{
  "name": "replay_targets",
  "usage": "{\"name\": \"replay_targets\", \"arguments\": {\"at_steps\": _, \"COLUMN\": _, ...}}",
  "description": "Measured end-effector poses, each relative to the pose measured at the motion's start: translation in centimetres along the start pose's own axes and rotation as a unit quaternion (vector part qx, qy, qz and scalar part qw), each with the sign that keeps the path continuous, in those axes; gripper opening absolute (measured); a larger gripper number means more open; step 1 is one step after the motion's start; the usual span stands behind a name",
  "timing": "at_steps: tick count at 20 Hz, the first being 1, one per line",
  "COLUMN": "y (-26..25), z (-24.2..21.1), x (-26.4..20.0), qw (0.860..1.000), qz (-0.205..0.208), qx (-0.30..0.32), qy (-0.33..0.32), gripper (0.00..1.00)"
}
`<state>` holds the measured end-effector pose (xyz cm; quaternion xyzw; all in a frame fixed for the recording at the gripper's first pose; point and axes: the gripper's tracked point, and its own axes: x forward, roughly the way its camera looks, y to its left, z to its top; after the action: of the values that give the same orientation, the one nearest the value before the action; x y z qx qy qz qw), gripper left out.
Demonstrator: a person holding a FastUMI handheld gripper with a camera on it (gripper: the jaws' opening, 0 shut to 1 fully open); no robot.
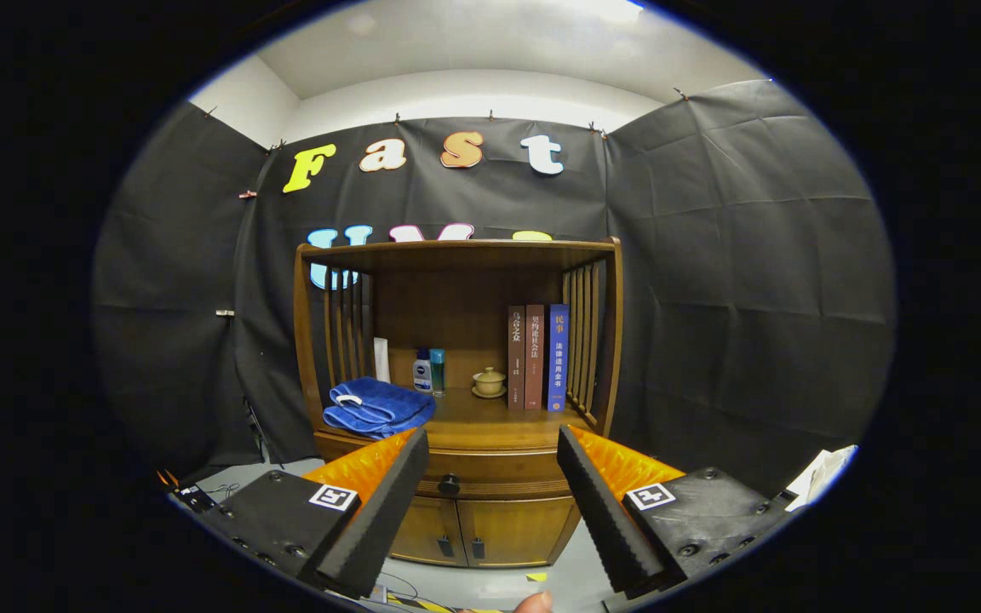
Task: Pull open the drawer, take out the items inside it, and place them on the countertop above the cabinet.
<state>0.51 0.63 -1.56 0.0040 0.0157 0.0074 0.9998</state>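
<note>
i'm holding my gripper (pixel 490 451) wide open and empty, facing the cabinet (pixel 490 511). its drawer (pixel 490 468) is sitting shut beyond my fingers, knob (pixel 449 484) untouched, so everything is remaining: pulling, unloading, placing on the countertop (pixel 490 421).

Towel (pixel 378 407) left, books (pixel 537 358) right, on countertop (pixel 490 426).

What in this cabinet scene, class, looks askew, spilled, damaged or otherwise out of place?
Nothing stands out. The drawer is shut, and the blue towel, bottles, lidded cup and upright books sit tidily on the countertop. The gripper is open, short of the cabinet.
</note>
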Motion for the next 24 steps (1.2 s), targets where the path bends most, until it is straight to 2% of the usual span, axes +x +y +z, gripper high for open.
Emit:
{"name": "replay_targets", "arguments": {"at_steps": 5, "y": 2.0, "z": 0.0, "x": 2.0, "qw": 1.000, "qz": 0.013, "qx": -0.003, "qy": -0.005, "gripper": 0.99}}
{"name": "replay_targets", "arguments": {"at_steps": 11, "y": 4.7, "z": -2.5, "x": 8.2, "qw": 1.000, "qz": 0.015, "qx": -0.003, "qy": -0.016, "gripper": 0.99}}
{"name": "replay_targets", "arguments": {"at_steps": 19, "y": 7.5, "z": -15.9, "x": 17.6, "qw": 0.999, "qz": 0.011, "qx": 0.018, "qy": 0.036, "gripper": 0.99}}
{"name": "replay_targets", "arguments": {"at_steps": 22, "y": 7.8, "z": -21.4, "x": 19.9, "qw": 0.998, "qz": 0.006, "qx": 0.020, "qy": 0.065, "gripper": 0.99}}
{"name": "replay_targets", "arguments": {"at_steps": 24, "y": 8.0, "z": -23.5, "x": 20.9, "qw": 0.997, "qz": 0.003, "qx": 0.014, "qy": 0.073, "gripper": 0.99}}
